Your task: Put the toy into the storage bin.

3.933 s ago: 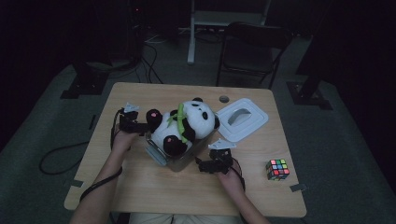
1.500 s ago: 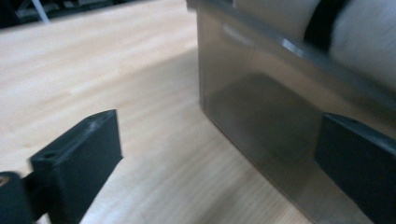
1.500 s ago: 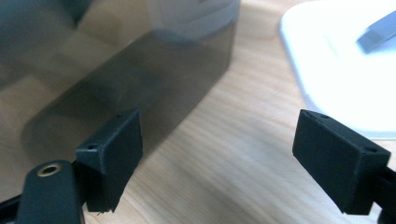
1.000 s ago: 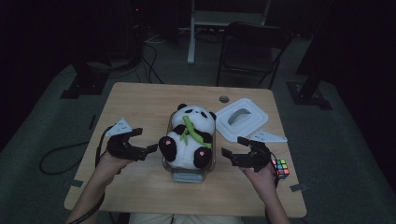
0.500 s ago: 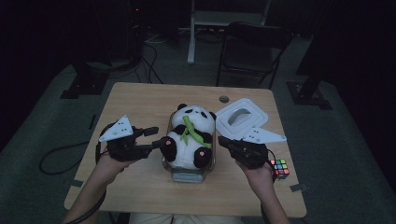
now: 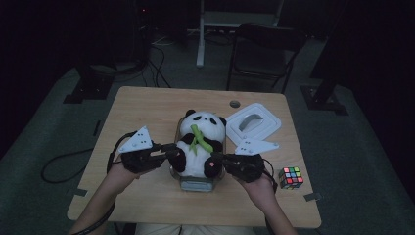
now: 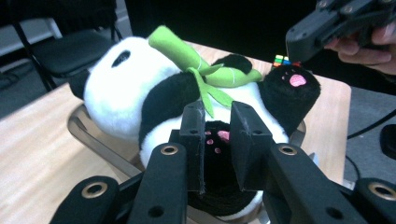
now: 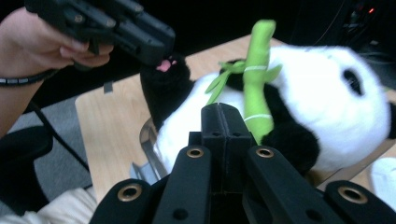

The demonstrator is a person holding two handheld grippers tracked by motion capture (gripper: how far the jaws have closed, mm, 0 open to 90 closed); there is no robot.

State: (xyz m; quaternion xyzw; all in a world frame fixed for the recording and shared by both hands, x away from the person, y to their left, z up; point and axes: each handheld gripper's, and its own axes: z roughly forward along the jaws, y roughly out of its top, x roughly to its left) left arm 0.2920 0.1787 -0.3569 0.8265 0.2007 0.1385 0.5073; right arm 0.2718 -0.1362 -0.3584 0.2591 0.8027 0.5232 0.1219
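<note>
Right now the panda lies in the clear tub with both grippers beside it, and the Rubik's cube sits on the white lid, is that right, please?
Not quite: the cube is not on the lid. The high view shows it on the bare table near the right edge, by the right gripper, well apart from the lid. The rest holds: the panda lies in the tub, with the left gripper on its other side.
</note>
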